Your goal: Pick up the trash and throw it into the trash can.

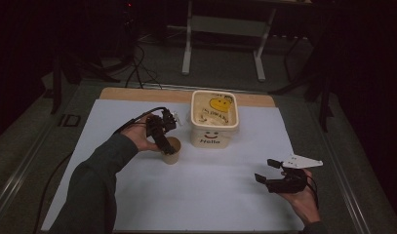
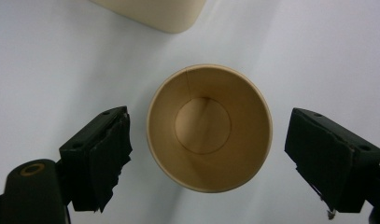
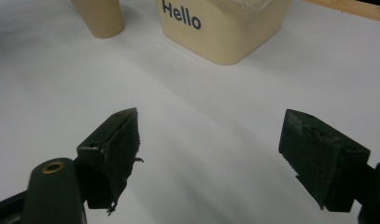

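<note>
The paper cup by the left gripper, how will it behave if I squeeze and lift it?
The paper cup looks empty and thin-walled, so it is probably very light and may dent under a hard squeeze. It stands upright on a narrower base, so a sideways nudge could tip it.

tub: cream, "Hello" on front | sheet: white | frame: behind table

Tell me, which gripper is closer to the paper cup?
Left. The left gripper hangs right above the paper cup, straddling it; the right gripper waits far off.
</note>
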Action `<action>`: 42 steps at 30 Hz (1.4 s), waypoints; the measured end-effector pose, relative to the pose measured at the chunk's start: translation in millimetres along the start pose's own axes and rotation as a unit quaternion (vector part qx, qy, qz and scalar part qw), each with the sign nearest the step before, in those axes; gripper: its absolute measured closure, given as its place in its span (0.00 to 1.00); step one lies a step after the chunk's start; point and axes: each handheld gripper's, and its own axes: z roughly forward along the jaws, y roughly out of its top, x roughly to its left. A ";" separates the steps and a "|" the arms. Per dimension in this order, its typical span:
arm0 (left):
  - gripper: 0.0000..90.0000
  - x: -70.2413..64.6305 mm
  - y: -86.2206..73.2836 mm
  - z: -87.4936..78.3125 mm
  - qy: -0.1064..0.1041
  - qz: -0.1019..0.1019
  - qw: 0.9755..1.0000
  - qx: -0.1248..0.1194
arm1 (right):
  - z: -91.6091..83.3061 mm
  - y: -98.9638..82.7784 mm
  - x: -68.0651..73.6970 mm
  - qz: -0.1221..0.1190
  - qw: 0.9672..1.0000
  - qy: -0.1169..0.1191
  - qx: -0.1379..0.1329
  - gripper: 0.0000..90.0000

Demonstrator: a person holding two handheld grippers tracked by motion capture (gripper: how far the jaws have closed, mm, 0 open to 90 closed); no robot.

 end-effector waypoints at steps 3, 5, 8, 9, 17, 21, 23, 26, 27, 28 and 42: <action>0.16 0.2 1.0 2.7 -0.001 0.001 1.000 0.004 | -0.4 0.0 -0.3 0.000 1.000 0.000 0.001 0.22; 0.15 0.0 1.6 4.5 -0.001 0.001 1.000 0.006 | -0.5 -0.2 -0.4 0.002 1.000 -0.001 0.001 0.22; 0.14 0.7 1.9 6.5 -0.001 0.001 1.000 0.009 | -0.4 -0.4 -0.6 0.002 1.000 0.000 0.001 0.22; 0.14 0.7 1.8 7.2 -0.002 0.000 1.000 0.010 | -0.5 -0.3 -0.6 0.002 1.000 -0.001 0.001 0.22; 0.13 1.0 1.3 11.5 -0.003 0.000 1.000 0.012 | -0.9 -0.4 -1.0 0.001 1.000 -0.002 0.001 0.21; 0.13 1.2 -0.3 14.1 -0.003 0.000 1.000 0.013 | -1.1 -0.5 -1.1 0.002 1.000 -0.002 0.001 0.21; 0.13 1.4 -1.6 16.2 -0.006 -0.002 1.000 0.011 | -1.1 -0.5 -1.2 0.002 1.000 -0.002 0.001 0.21; 0.13 1.7 -3.7 20.1 -0.009 -0.005 1.000 0.013 | -1.1 -0.6 -1.4 0.002 1.000 -0.003 0.000 0.21; 0.13 1.6 -4.0 21.1 -0.008 -0.003 1.000 0.016 | -1.0 -0.7 -1.5 0.002 1.000 -0.002 0.000 0.21; 0.13 1.4 -4.4 22.4 -0.010 -0.005 1.000 0.018 | -1.0 -0.8 -1.4 0.002 1.000 -0.002 0.000 0.21; 0.22 -0.1 -2.9 28.5 -0.015 0.002 0.999 0.039 | -2.9 -1.1 -2.4 0.003 1.000 -0.004 -0.001 0.21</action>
